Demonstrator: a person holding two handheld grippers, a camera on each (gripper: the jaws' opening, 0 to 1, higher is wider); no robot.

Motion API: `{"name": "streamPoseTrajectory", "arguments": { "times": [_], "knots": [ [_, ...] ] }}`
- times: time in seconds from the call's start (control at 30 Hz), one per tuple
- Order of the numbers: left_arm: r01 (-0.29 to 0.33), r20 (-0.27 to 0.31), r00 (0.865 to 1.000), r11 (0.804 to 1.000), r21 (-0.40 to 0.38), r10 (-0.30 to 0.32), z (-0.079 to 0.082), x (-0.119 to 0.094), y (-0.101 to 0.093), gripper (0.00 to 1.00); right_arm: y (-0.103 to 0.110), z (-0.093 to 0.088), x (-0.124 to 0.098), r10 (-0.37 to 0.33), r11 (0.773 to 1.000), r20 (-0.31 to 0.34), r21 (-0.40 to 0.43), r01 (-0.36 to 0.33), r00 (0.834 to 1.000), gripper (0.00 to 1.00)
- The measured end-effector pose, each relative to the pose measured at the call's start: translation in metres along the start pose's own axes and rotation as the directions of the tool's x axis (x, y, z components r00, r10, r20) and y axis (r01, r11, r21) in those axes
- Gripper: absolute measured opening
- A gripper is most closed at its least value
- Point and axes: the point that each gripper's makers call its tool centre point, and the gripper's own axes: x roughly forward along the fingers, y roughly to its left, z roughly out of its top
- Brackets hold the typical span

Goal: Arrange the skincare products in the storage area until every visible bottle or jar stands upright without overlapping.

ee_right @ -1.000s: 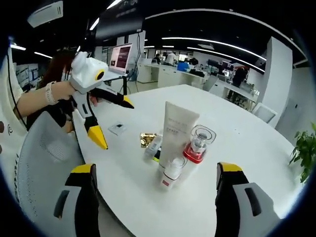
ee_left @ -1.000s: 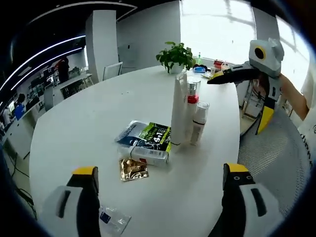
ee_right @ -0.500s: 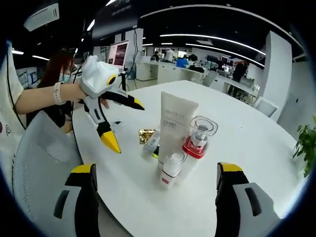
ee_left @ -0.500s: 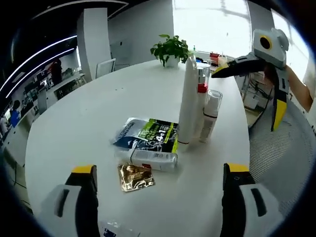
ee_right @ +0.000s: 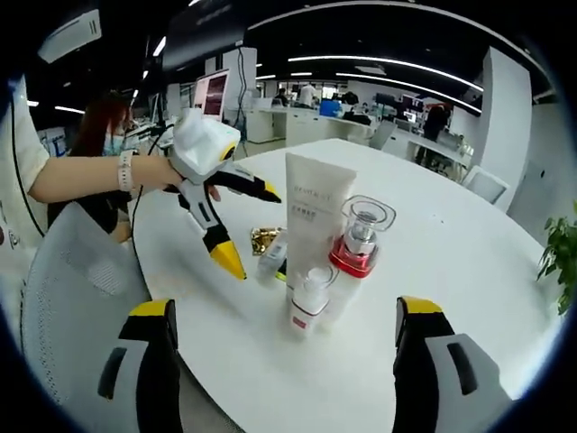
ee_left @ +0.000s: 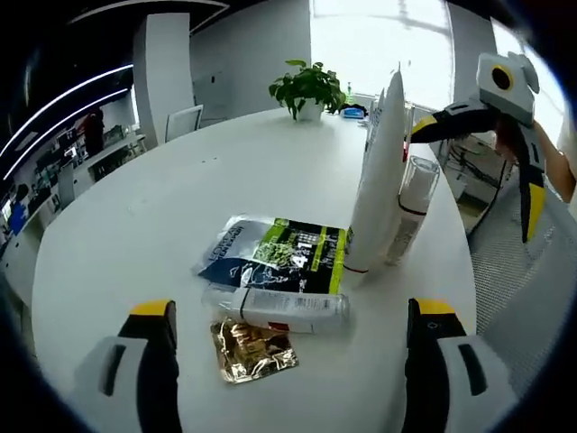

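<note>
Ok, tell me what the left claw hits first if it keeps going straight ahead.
Probably the clear bottle lying on its side, between the open left claw and the green sachet; the gold packet lies nearer but flat. Depth is uncertain.

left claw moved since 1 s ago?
Yes. In the right gripper view the left claw has closed in on the standing white tube, nearer the table centre.

Round white table [ee_left: 162, 216]. Potted plant [ee_left: 307, 87] at far edge. Grey mesh chair [ee_right: 72, 298] beside table. Monitor [ee_right: 216, 97] behind.
</note>
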Motion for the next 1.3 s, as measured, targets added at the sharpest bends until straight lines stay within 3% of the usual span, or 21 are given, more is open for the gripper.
{"name": "streamPoseTrajectory", "arguments": {
  "times": [0.6,1.13,1.3],
  "knots": [
    [0.068,0.015,0.998,0.997,0.032,-0.069,-0.009,0.028,0.006,0.99,-0.002,-0.009,0.007,0.015,1.0,-0.036,0.019,-0.014,0.999,1.0],
    [0.107,0.061,0.993,0.994,-0.021,-0.105,-0.006,0.036,0.003,0.99,-0.009,-0.014,0.007,0.008,0.999,-0.056,0.036,-0.006,0.998,1.0],
    [0.1,0.044,0.994,0.994,-0.05,-0.098,-0.012,0.039,0.008,0.99,-0.007,-0.014,0.009,0.014,0.999,-0.062,0.032,-0.012,0.998,1.0]
  ]
}}
